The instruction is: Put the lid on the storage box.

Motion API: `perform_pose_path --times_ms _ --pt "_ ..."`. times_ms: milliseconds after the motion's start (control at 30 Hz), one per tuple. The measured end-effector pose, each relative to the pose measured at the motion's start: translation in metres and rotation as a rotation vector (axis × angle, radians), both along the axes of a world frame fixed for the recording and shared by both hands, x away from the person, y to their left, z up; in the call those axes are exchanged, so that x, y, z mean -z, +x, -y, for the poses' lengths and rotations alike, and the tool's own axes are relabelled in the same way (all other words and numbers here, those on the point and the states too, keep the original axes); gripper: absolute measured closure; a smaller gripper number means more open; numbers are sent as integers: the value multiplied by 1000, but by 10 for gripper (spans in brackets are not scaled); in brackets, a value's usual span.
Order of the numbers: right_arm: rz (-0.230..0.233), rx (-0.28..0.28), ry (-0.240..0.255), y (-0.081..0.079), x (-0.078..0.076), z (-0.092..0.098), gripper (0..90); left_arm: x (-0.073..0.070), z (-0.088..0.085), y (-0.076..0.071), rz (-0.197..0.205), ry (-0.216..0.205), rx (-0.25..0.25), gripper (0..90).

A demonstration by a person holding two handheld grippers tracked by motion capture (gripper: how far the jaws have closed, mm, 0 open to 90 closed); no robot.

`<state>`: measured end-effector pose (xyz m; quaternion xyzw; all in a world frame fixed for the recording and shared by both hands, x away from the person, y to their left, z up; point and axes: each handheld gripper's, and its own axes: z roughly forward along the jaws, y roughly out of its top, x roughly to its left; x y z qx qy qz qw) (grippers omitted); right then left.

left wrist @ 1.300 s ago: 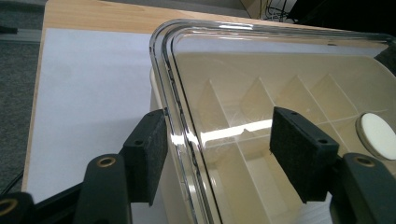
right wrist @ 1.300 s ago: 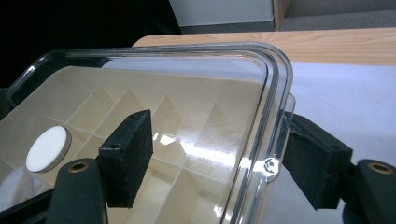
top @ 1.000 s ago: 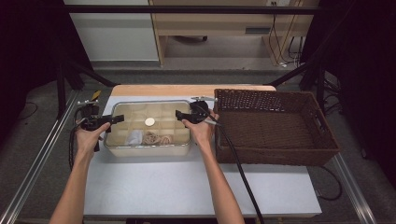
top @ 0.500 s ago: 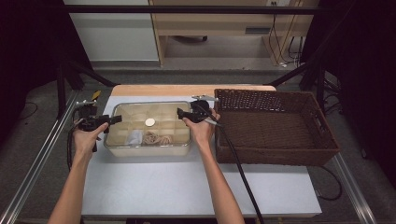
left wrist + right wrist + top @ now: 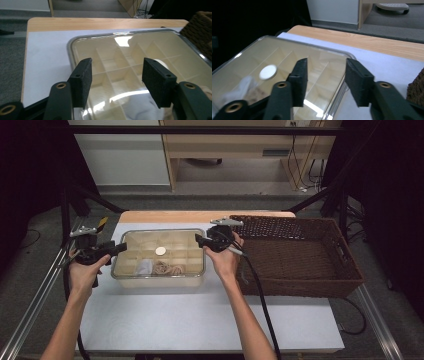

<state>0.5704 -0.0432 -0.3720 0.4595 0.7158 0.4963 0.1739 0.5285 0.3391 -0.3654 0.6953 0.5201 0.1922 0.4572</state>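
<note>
A clear plastic compartment box (image 5: 159, 279) with its lid on lies on the white table mat. Inside are a white round disc (image 5: 160, 251), a white crumpled piece (image 5: 144, 266) and tan loops (image 5: 167, 268). My left gripper (image 5: 118, 248) hovers at the box's left end, and my right gripper (image 5: 199, 240) hovers over its right end. Both have just been closing their jaws partway, with nothing between the pads. In the left gripper view the left gripper (image 5: 120, 80) is open above the box lid (image 5: 130, 50). In the right gripper view the right gripper (image 5: 328, 78) is open over the box's edge (image 5: 337, 97).
A large dark wicker basket (image 5: 300, 285) stands directly right of the box, close to my right hand. A wooden strip (image 5: 170, 216) runs along the table's far edge. Metal rails (image 5: 35, 300) flank the table. A black cable (image 5: 260, 300) trails from the right gripper.
Both grippers have lifted a little from the box's ends and their jaws have narrowed. The left hand has drawn slightly leftward. The box has not moved.
</note>
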Motion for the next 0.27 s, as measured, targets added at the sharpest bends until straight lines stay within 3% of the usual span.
perform_pose_path --times_ms 100,267 --pt "9 -39 -3 -14 -6 4 607 -4 7 -15 16 -4 25 437" --pt "8 -88 -5 -36 -6 10 573 -1 19 -43 36 17 59 436"
